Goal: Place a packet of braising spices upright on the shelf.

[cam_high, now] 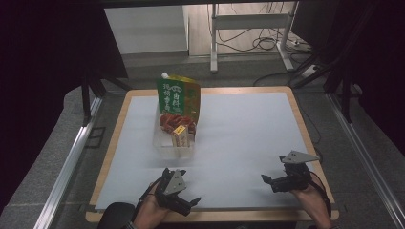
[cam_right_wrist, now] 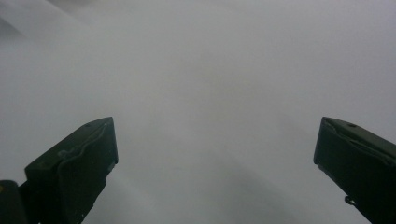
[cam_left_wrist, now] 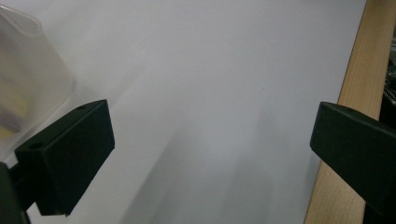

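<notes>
One pouch point(cam_high: 178, 97), one clear bin point(cam_high: 165, 145), one carton point(cam_high: 180, 136).

Your left gripper point(cam_high: 190, 204) and right gripper point(cam_high: 267, 180) are black, each topped with a grey three-cornered plate. Up close, the jaws are blocky black pads with small screw holes. A black cuff wraps your left wrist point(cam_high: 117, 212).

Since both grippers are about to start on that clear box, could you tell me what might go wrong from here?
The tall green pouch stands upright in the clear box, so a sideways nudge may tip it or drag the light box. The small yellow carton sits tight beside it, leaving little jaw room. The left gripper and right gripper, both open, hang near the table's front edge.
</notes>
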{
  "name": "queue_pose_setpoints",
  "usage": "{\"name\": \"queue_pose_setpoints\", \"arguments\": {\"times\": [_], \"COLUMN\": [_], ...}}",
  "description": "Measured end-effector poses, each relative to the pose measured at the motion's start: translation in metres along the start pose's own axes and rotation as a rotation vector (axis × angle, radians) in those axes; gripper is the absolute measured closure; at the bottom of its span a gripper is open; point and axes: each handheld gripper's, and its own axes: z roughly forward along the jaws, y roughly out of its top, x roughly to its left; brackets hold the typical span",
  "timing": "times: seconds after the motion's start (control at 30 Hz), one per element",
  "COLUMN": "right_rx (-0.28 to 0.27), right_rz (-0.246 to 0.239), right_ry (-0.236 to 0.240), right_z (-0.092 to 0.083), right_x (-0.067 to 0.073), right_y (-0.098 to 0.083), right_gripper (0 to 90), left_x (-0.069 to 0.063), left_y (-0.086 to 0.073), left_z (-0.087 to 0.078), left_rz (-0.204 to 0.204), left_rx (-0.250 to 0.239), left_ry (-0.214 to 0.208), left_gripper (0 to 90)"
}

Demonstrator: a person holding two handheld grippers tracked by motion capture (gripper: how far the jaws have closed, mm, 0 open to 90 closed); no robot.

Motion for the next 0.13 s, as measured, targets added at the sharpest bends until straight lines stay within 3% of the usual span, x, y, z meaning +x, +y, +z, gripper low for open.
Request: {"name": "queue_pose_setpoints", "arguments": {"times": [0.13], "right_rx": [-0.006], "right_rz": [0.018], "right_ry": [0.001], "right_z": [0.0003], "right_x": [-0.0012], "right_y": [-0.001], "right_gripper": [0.0], "left_x": [0.0001], "left_y": [0.0007], "left_z": [0.0003], "left_rz": [0.003], "left_rx": [-0.001], "left_ry": [0.002], "left_gripper": [0.0]}}
